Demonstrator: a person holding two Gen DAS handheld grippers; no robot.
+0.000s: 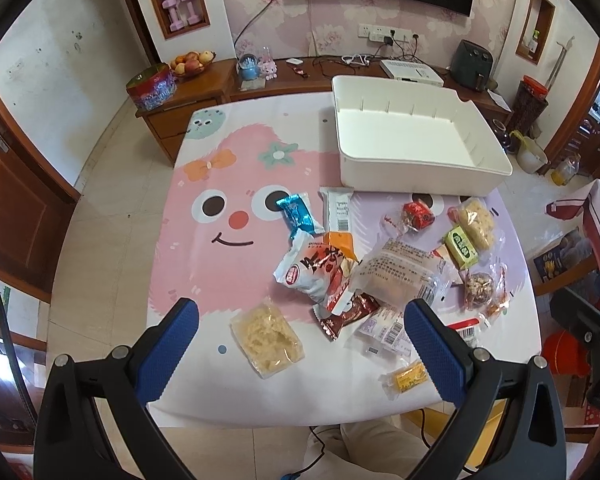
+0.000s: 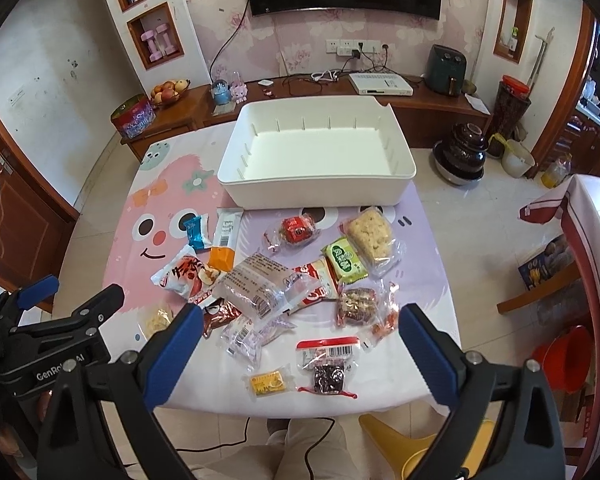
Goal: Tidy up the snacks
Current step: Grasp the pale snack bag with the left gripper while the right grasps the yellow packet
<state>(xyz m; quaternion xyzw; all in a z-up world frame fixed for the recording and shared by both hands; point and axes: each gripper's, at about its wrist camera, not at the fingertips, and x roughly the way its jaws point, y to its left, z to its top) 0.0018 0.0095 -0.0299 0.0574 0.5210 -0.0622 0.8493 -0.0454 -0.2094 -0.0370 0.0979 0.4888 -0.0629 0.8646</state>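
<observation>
Several wrapped snacks lie scattered on the table's near half, among them a pale rice-crisp pack (image 1: 267, 338), a white and red pouch (image 1: 315, 271), a blue candy (image 1: 297, 213), a green bar (image 2: 345, 260) and a dark dried-fruit pack (image 2: 329, 368). An empty white bin (image 1: 416, 136) (image 2: 316, 156) stands at the table's far side. My left gripper (image 1: 300, 316) is open and empty, held above the near snacks. My right gripper (image 2: 300, 320) is open and empty above the near edge. The left gripper's body also shows at the left of the right wrist view (image 2: 60, 320).
The table wears a pink and purple cartoon cloth (image 1: 204, 240). Behind it is a wooden cabinet (image 1: 196, 92) with a fruit bowl (image 1: 190, 63) and a tin. A second table (image 2: 596, 240) and a red bucket (image 2: 568, 360) stand to the right.
</observation>
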